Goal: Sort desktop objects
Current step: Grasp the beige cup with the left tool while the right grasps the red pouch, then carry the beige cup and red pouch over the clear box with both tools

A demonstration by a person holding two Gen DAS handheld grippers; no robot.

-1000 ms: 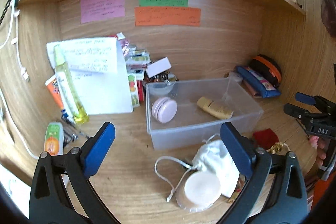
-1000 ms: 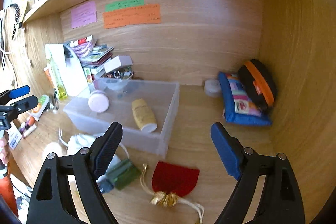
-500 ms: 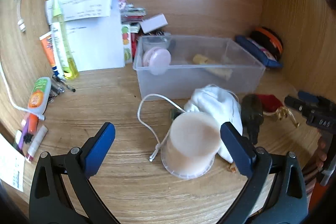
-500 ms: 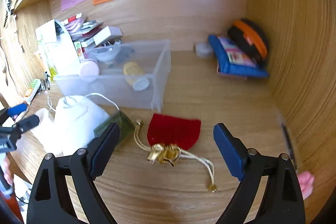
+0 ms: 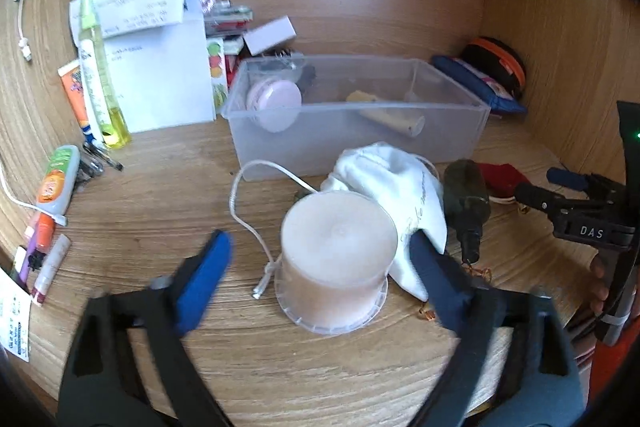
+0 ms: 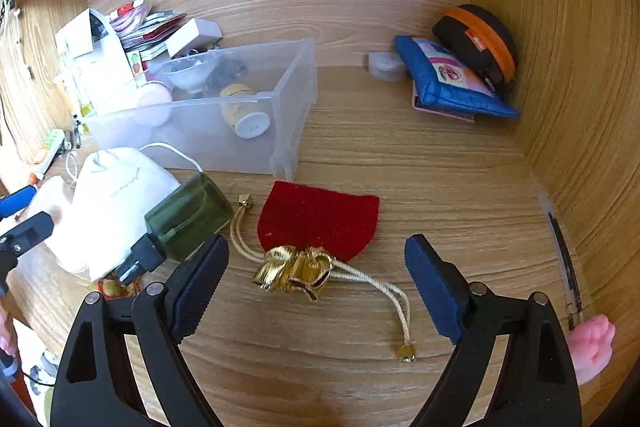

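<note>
A clear plastic bin (image 5: 476, 107) (image 6: 296, 131) holds a pink round case (image 5: 274, 99) and a yellow bottle (image 6: 244, 113). In front of it lie an upturned pale pink tub (image 5: 338, 259), a white drawstring bag (image 5: 390, 183) (image 6: 116, 195), a dark green bottle (image 5: 466, 203) (image 6: 184, 219) and a red pouch (image 6: 318, 219) with a gold bow. My left gripper (image 5: 320, 267) is open, its fingers either side of the tub. My right gripper (image 6: 316, 275) is open, just above the pouch's gold bow.
Papers, a yellow spray bottle (image 5: 100, 79), tubes and pens lie at the left. A blue pouch (image 6: 448, 83) and a black-orange case (image 6: 476, 43) lean in the right corner beside a small round container (image 6: 386, 65). Wooden walls close in the back and right.
Both grippers have dropped and moved forward. The left now straddles the pink tub; the right has closed in over the red pouch. Nothing has been picked up.
</note>
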